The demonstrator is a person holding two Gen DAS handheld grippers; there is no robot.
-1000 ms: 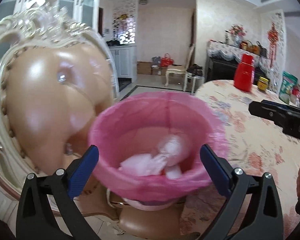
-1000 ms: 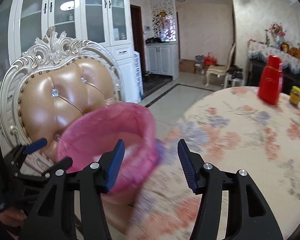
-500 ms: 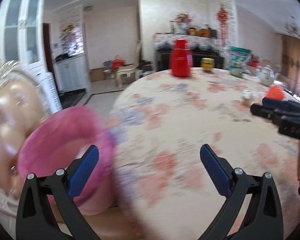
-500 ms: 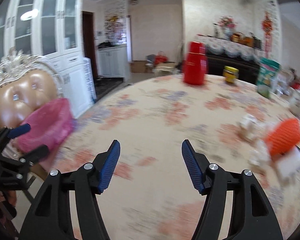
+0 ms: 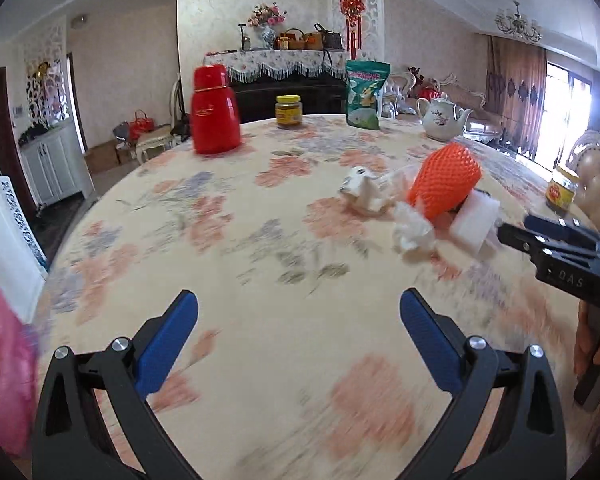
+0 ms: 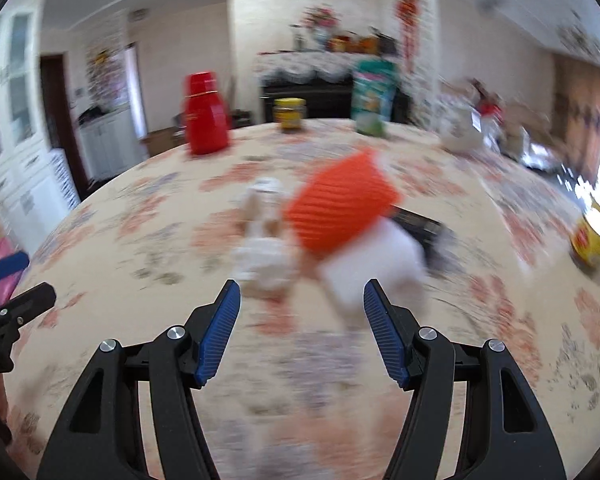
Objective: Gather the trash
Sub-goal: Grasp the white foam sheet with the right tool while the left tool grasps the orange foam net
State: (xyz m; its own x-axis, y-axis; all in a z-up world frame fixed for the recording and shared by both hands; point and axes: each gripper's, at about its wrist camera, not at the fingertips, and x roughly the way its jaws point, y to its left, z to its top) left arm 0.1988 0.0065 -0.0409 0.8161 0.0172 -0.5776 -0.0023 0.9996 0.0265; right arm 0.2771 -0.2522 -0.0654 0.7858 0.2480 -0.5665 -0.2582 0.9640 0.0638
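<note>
A pile of trash lies on the floral table [image 5: 228, 240]: an orange foam net [image 5: 444, 182], a white foam block [image 5: 474, 224], crumpled white tissue [image 5: 412, 232] and a crumpled white wrapper [image 5: 362, 190]. My left gripper [image 5: 298, 336] is open and empty over the table, well short of the pile. My right gripper [image 6: 302, 334] is open and empty, just in front of the white block [image 6: 370, 276], the tissue [image 6: 266, 258] and the orange net [image 6: 338, 206]. The pink-lined bin [image 5: 4, 376] shows at the left edge.
At the far side stand a red thermos [image 5: 214, 110], a yellow-lidded jar [image 5: 288, 111], a green bag [image 5: 366, 94] and a white teapot [image 5: 442, 118]. Another jar [image 5: 562, 192] stands at the right edge. The right view is blurred by motion.
Both grippers swung right, from the pink bin beside the chair over to the table. The trash pile is now close in front of the right gripper. Both stayed open.
</note>
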